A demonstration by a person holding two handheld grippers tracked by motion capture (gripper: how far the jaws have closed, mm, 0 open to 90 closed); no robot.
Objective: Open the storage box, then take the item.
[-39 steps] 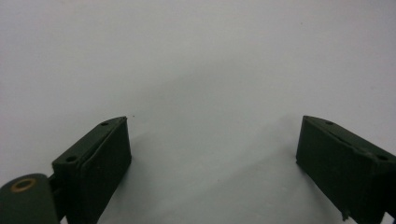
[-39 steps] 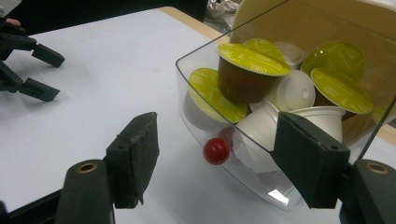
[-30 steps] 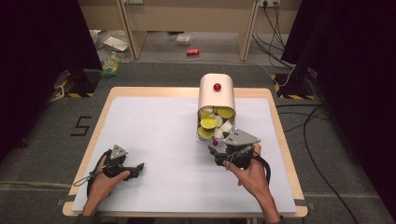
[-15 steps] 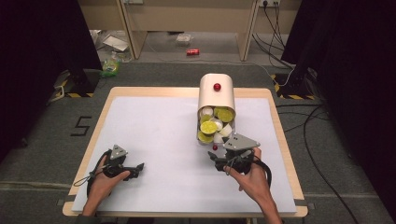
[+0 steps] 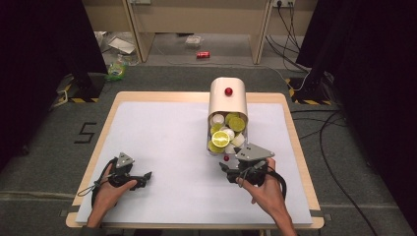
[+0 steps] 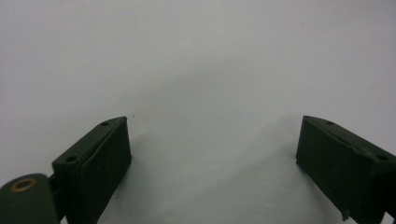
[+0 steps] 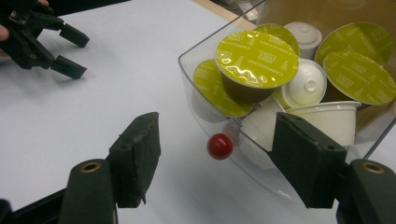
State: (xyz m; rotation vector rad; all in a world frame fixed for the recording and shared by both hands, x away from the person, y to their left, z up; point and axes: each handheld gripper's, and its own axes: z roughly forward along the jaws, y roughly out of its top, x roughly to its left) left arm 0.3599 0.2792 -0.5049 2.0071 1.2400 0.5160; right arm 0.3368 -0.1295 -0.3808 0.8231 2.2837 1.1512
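A cream box (image 5: pixel 228 98) with a red button (image 5: pixel 228 91) on top stands at the table's far middle. Its clear drawer (image 7: pixel 198 63) is pulled out toward me. It holds green-lidded capsules (image 7: pixel 256 58) and white capsules (image 7: pixel 308 84). A small red knob (image 7: pixel 220 146) sticks out of the drawer's front wall. My right gripper (image 7: pixel 217 135) faces that knob (image 5: pixel 226 158). Its jaws have just been closing, with the knob between them but untouched. In the high view this right gripper (image 5: pixel 227 168) sits just before the drawer. My left gripper (image 6: pixel 212 135) rests open on the white table, nothing between its jaws.
The left gripper (image 5: pixel 145 179) lies near the table's (image 5: pixel 162 132) front left corner, far from the drawer, and also appears at the upper left of the right gripper view (image 7: pixel 70 51). Cables (image 5: pixel 319 123) and a red can (image 5: pixel 202 54) lie on the floor beyond the table.
The right hand has drawn back slightly toward the near edge, so the drawer's red knob now shows in front of the gripper. The left hand has stayed still.
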